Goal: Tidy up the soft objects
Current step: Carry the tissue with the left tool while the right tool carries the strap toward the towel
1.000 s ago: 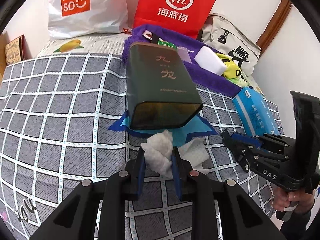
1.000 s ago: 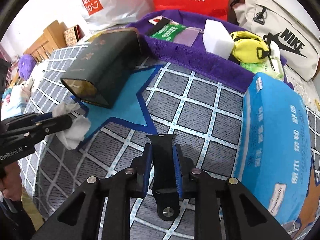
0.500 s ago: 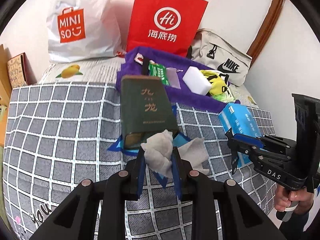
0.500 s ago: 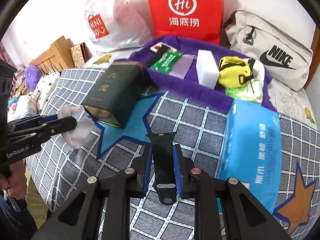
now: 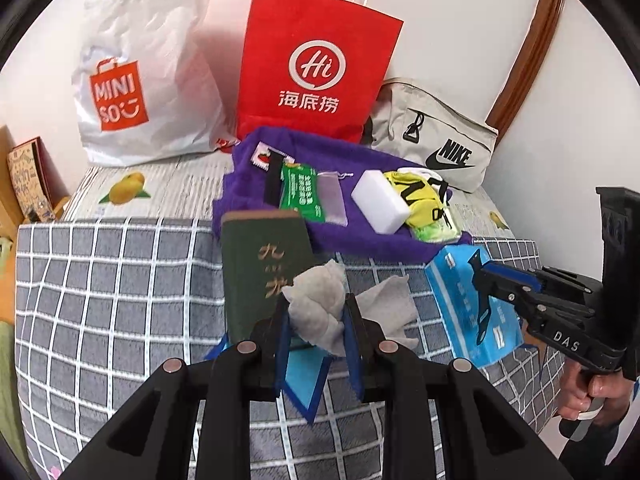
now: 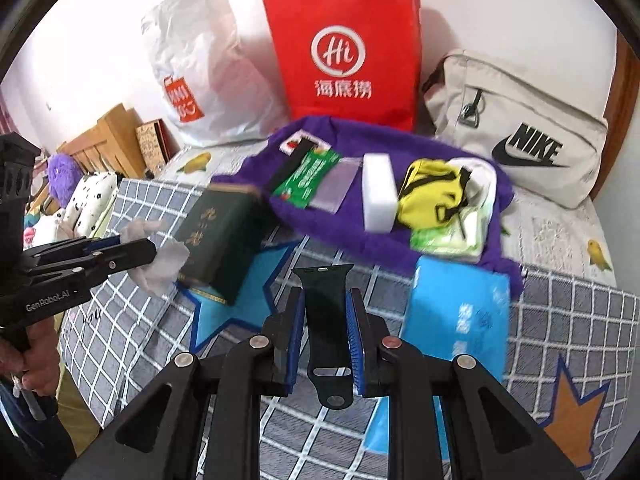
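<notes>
While the left claw (image 5: 316, 316) is pinching a crumpled white tissue (image 5: 320, 300) between its nearly closed blue pads, the right claw (image 6: 326, 320) is clamping a black watch strap (image 6: 326, 308) upright between its own, almost fully closed. Both things are hanging clear above the checked bed cover (image 5: 112, 280). In the left wrist view, the tissue is sitting at lower centre of the frame, in front of a dark green box (image 5: 264, 272) lying on the cover. A blue tissue pack (image 6: 460, 312) is lying at lower right of the right wrist view. Behind them, at centre frame, a purple towel (image 6: 360, 236) is carrying a white sponge block (image 6: 378, 192), a yellow pouch (image 6: 432, 192) and a green packet (image 6: 308, 176). A red paper bag (image 6: 348, 56) is standing against the wall.
</notes>
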